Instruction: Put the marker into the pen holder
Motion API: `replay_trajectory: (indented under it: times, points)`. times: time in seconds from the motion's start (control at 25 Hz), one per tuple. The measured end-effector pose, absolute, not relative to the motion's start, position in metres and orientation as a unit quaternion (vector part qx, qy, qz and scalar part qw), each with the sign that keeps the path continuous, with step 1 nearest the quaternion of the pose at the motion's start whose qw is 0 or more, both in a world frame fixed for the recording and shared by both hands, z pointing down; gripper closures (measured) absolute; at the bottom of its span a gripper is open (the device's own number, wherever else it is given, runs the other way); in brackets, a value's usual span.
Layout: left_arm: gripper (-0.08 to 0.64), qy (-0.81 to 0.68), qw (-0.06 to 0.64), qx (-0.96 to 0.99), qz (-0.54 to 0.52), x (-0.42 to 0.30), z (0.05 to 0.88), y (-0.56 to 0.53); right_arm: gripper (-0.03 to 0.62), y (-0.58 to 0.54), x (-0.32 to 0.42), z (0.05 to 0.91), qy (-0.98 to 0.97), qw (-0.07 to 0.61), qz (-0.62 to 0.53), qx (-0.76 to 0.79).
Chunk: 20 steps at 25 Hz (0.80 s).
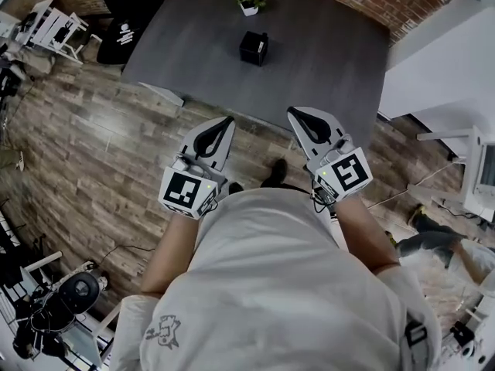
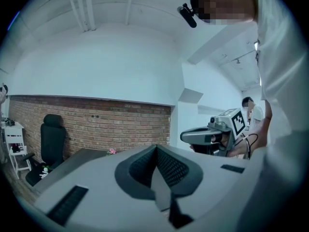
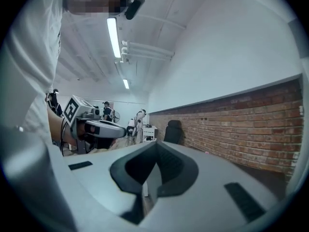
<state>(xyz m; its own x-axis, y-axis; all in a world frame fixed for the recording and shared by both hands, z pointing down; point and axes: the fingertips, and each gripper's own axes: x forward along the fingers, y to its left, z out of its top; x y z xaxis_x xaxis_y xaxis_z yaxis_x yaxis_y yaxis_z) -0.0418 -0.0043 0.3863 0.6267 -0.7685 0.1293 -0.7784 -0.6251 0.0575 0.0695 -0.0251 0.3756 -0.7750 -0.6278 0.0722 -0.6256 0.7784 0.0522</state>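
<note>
The black square pen holder (image 1: 254, 48) stands on the grey table (image 1: 325, 60), towards its far side. No marker shows in any view. Both grippers are held up close to the person's chest, short of the table's near edge, with nothing in them. My left gripper (image 1: 226, 120) has its jaws together, pads meeting in the left gripper view (image 2: 155, 151). My right gripper (image 1: 295, 113) is shut too, its pads closed in the right gripper view (image 3: 155, 148). Each gripper view shows the other gripper beside it: the right gripper (image 2: 207, 136) and the left gripper (image 3: 96, 128).
A small white pot of pink flowers (image 1: 250, 0) sits at the table's far edge, beyond the holder. A brick wall (image 2: 96, 124) runs behind the table, with a black office chair (image 2: 52, 139) at its left end. White racks (image 1: 50, 28) stand far left. People (image 3: 108, 111) stand far off.
</note>
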Motion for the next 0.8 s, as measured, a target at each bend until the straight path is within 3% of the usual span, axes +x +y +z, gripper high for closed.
replay_trajectory:
  times: [0.8]
  points:
    - [0.549, -0.413, 0.052, 0.909, 0.03, -0.125, 0.386, 0.089, 0.588, 0.088, -0.008, 0.375, -0.931, 0.056, -0.033, 0.358]
